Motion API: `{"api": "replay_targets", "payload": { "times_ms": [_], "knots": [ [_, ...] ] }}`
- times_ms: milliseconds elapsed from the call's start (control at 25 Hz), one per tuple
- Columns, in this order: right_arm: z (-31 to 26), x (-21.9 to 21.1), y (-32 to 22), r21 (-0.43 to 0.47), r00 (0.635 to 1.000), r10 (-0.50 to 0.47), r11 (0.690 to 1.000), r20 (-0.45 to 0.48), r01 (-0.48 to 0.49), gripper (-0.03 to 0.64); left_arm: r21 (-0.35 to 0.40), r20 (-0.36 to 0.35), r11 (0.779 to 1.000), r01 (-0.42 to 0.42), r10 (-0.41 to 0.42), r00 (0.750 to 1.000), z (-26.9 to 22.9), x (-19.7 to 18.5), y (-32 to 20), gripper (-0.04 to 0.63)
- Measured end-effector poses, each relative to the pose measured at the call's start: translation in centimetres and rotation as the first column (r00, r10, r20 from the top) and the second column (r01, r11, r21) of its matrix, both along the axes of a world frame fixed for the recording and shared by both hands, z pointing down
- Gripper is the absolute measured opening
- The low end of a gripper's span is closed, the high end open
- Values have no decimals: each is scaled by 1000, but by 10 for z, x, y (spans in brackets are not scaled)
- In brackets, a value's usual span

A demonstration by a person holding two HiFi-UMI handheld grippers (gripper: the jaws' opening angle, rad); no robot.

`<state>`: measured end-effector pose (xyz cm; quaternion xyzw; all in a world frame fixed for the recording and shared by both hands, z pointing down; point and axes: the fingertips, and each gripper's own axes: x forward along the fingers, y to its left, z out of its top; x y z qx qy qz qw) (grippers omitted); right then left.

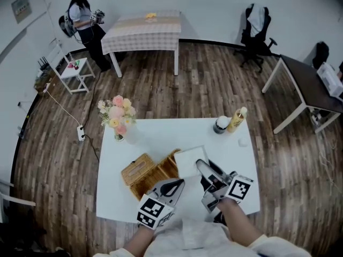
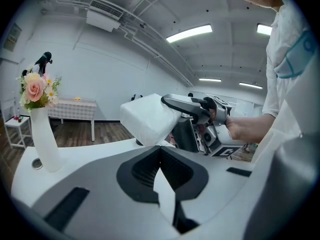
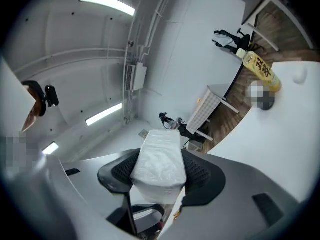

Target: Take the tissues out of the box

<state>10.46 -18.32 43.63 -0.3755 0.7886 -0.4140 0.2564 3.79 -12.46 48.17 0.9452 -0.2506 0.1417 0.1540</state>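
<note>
A white wrapped tissue pack (image 1: 188, 160) is lifted above the table, just right of the opened wicker tissue box (image 1: 140, 170). My right gripper (image 1: 202, 167) is shut on the pack (image 3: 159, 154), its dark pads pressing on both long sides. In the left gripper view the pack (image 2: 147, 118) hangs ahead, with the right gripper (image 2: 192, 109) clamped on it. My left gripper (image 1: 176, 185) hovers close below the pack, at the box's near side. Its jaws (image 2: 160, 149) are shut with nothing between them.
A white vase of pink and yellow flowers (image 1: 119, 116) stands at the table's far left corner. A yellow bottle (image 1: 237, 119) and a dark round jar (image 1: 221, 125) stand at the far right. A person (image 1: 83, 15) stands by a checked table (image 1: 144, 28) at the back.
</note>
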Motion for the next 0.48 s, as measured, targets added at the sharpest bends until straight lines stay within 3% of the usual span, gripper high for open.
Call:
{"api": "replay_targets", "payload": {
  "times_ms": [200, 480],
  "knots": [
    [-2, -2, 1, -19, 999, 2, 1000, 50, -2, 259, -6, -24, 1000, -10, 10, 1000, -4, -1, 1, 2],
    [-3, -12, -1, -17, 999, -4, 1000, 46, 5, 259, -15, -21, 999, -34, 34, 999, -3, -1, 6, 2]
  ]
}}
